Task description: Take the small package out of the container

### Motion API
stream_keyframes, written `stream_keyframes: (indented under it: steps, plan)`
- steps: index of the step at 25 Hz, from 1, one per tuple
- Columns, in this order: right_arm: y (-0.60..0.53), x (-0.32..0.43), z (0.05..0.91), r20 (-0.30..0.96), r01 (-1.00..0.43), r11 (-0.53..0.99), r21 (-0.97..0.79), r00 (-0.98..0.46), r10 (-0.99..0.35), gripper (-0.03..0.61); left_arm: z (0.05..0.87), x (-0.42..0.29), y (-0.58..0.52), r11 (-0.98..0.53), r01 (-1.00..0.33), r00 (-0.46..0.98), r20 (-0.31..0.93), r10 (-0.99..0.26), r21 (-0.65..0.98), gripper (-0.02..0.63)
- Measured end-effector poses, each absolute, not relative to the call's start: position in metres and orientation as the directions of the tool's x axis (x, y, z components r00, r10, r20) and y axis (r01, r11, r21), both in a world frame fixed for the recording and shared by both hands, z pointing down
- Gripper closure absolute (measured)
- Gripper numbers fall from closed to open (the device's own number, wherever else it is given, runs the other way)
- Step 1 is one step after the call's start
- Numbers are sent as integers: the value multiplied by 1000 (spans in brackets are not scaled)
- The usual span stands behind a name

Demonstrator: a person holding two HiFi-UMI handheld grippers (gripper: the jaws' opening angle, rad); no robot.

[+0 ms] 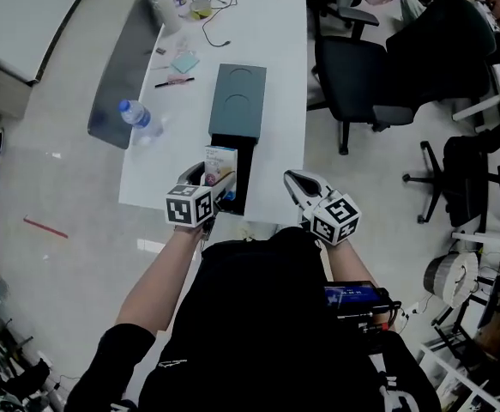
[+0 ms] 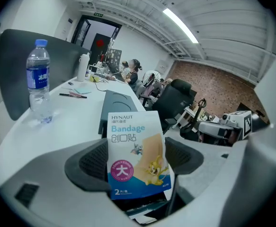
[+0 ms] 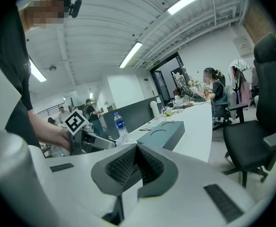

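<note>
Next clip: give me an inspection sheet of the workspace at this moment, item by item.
Surface: white table, long and narrow.
Job's things: grey container, black near end open; bandage packet upright over that end.
Clutter: water bottle, pen, sticky notes, white bottle.
Grippers: left gripper shut on the bandage packet; right gripper shut, empty.
Cables: one cable at the table's far end.
Surroundings: black office chairs; people seated in the distance.

The small package [image 2: 134,155], a white-and-blue bandage packet with cartoon figures, stands upright, clamped in the left hand-held gripper [image 1: 210,181] just above the open near end of the container [image 1: 237,101], a dark grey-green box lying lengthwise on the worktop [image 1: 275,75].
</note>
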State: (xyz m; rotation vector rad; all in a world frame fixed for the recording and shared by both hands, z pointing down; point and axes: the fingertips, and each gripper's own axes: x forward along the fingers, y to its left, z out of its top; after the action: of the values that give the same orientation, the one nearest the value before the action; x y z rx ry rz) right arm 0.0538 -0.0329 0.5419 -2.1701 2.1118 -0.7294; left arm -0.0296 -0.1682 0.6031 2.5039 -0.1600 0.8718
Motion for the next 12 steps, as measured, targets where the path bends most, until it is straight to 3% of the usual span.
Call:
stream_keyframes:
  steps: [12]
  plan:
    - [-32,62,540,275,-942,31,-333,-129,-953,553,592,-54,-166,-824,-360,834,547,-73,438,235]
